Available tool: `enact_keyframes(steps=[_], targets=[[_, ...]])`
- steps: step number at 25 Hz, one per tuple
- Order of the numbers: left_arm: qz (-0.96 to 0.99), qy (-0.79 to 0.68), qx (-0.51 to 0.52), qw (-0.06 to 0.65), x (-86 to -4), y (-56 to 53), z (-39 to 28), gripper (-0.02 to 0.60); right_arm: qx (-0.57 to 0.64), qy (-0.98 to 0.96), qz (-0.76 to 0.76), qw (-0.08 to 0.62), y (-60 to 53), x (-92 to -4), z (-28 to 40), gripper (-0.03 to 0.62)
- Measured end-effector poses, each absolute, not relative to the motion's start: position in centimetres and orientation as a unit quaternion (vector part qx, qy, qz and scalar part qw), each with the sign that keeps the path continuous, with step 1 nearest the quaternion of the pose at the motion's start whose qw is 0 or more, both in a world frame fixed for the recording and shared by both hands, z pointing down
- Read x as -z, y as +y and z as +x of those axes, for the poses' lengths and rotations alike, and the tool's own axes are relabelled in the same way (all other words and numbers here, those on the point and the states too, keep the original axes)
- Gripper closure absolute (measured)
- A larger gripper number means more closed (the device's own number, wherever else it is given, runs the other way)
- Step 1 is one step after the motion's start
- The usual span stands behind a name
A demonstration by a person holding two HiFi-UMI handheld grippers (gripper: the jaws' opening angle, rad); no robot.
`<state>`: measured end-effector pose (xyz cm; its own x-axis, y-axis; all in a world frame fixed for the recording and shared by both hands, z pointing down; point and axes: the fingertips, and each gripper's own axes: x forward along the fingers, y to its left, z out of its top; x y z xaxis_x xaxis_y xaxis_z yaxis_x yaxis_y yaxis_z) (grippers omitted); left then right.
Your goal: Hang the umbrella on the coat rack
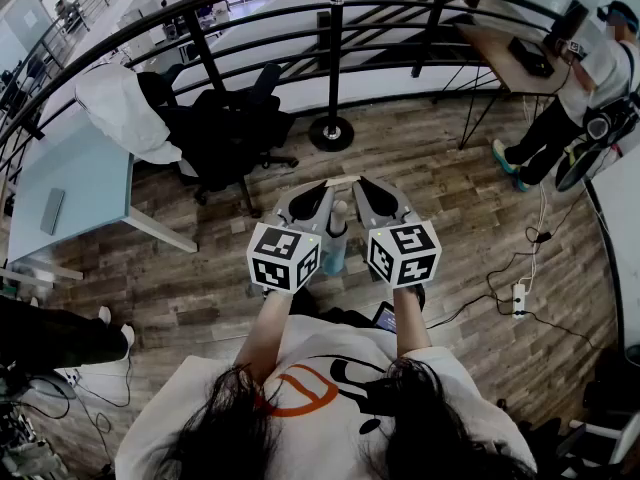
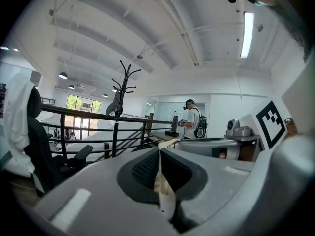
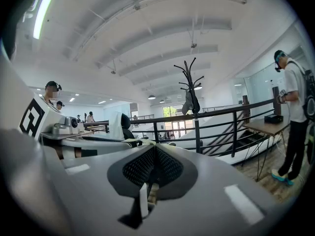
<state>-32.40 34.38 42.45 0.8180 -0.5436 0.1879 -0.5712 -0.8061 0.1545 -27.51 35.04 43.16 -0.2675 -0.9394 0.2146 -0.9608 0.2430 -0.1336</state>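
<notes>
In the head view both grippers are held close together in front of me, tips almost touching. A pale tan strap (image 1: 341, 180) runs between the tips. My left gripper (image 1: 325, 184) is shut on one end of the strap (image 2: 160, 178) and my right gripper (image 1: 358, 182) on the other end (image 3: 145, 193). Below them hangs a small folded umbrella (image 1: 335, 253), light blue with a pale handle, mostly hidden by the grippers. The black coat rack (image 1: 335, 58) stands ahead by the railing, with a grey item (image 2: 116, 104) hanging from it. The rack (image 3: 189, 77) also shows in the right gripper view.
A curved black railing (image 1: 200, 48) runs behind the rack. A black office chair (image 1: 225, 133) draped with a white garment (image 1: 125, 113) stands left, beside a pale table (image 1: 70, 188). A person (image 1: 590, 88) stands right by a desk (image 1: 505, 53). Cables and a power strip (image 1: 518, 298) lie on the floor.
</notes>
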Motion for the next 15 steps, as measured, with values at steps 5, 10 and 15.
enact_keyframes(steps=[5, 10, 15], targets=[[0.949, -0.290, -0.072, 0.099, -42.7, 34.6, -31.6, 0.580, -0.113, -0.786, 0.606, 0.044, 35.2, -43.2, -26.7, 0.568], [0.950, -0.290, -0.072, 0.096, -42.2, 34.3, -30.9, 0.581, -0.102, -0.788, 0.606, 0.034, 35.5, -42.7, -26.1, 0.568], [0.952, -0.283, -0.081, 0.088, -42.2, 33.6, -29.8, 0.580, -0.115, -0.788, 0.605, 0.014, 35.2, -42.9, -25.1, 0.568]])
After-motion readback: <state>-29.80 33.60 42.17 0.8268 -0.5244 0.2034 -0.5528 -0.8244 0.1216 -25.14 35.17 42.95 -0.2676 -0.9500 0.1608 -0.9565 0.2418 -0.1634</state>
